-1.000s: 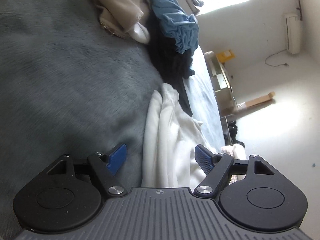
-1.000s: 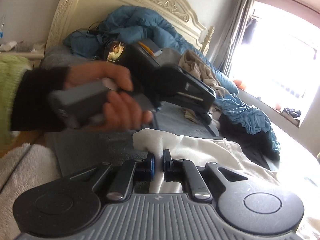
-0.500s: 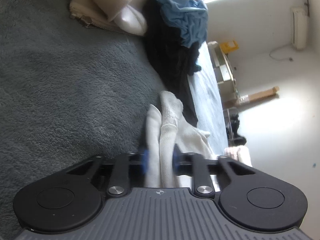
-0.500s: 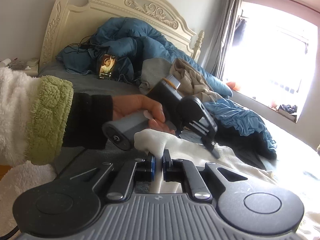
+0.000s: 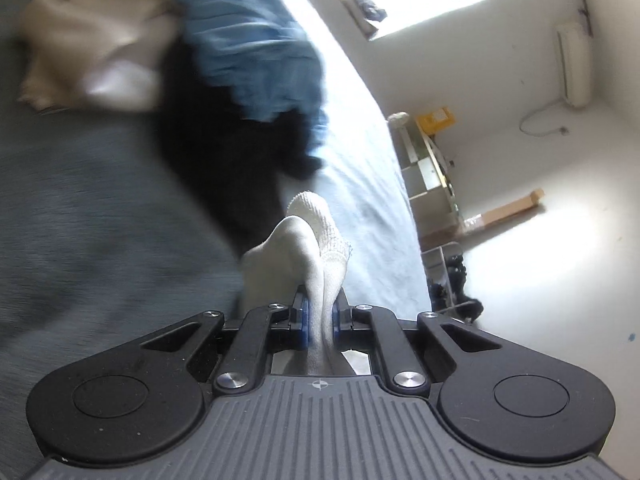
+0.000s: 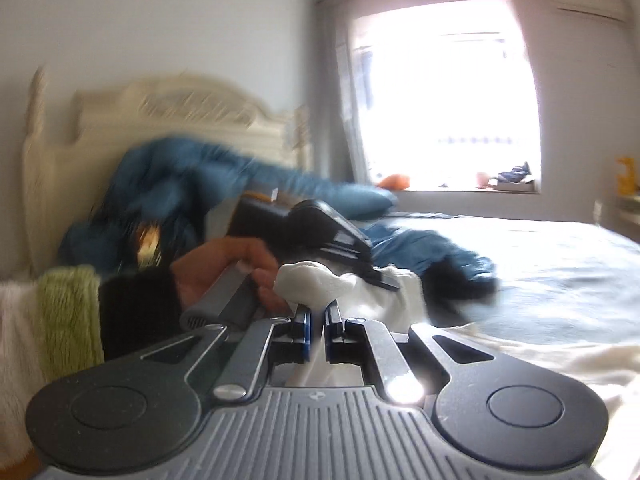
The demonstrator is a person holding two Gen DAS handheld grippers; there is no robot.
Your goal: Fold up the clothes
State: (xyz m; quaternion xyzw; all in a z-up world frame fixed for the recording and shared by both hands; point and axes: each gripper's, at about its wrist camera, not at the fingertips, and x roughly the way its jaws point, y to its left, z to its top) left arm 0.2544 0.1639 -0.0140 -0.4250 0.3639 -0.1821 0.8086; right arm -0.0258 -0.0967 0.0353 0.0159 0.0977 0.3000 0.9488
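Observation:
A white garment (image 5: 304,240) bunches up between the blue pads of my left gripper (image 5: 320,316), whose jaws are closing and press on the cloth, its ribbed cuff sticking out ahead. In the right wrist view my right gripper (image 6: 317,320) is shut on another edge of the same white garment (image 6: 312,280). Just beyond it a person's hand (image 6: 224,264) holds the left gripper (image 6: 382,280), which pinches the cloth. Both grippers hold the garment lifted off the grey blanket (image 5: 80,220). The rest of the white cloth trails off at the lower right (image 6: 520,364).
A black garment (image 5: 224,160), a blue one (image 5: 248,40) and beige clothes (image 5: 92,40) lie heaped further along the bed. A blue duvet (image 6: 180,184) is piled against the cream headboard (image 6: 168,108). Beyond the bed's edge stand shelves (image 5: 428,176) on a pale floor.
The left gripper's jaws closed from wide open onto the white garment. Both grippers then rose with the cloth, and the right gripper rolled so its view swung toward the window.

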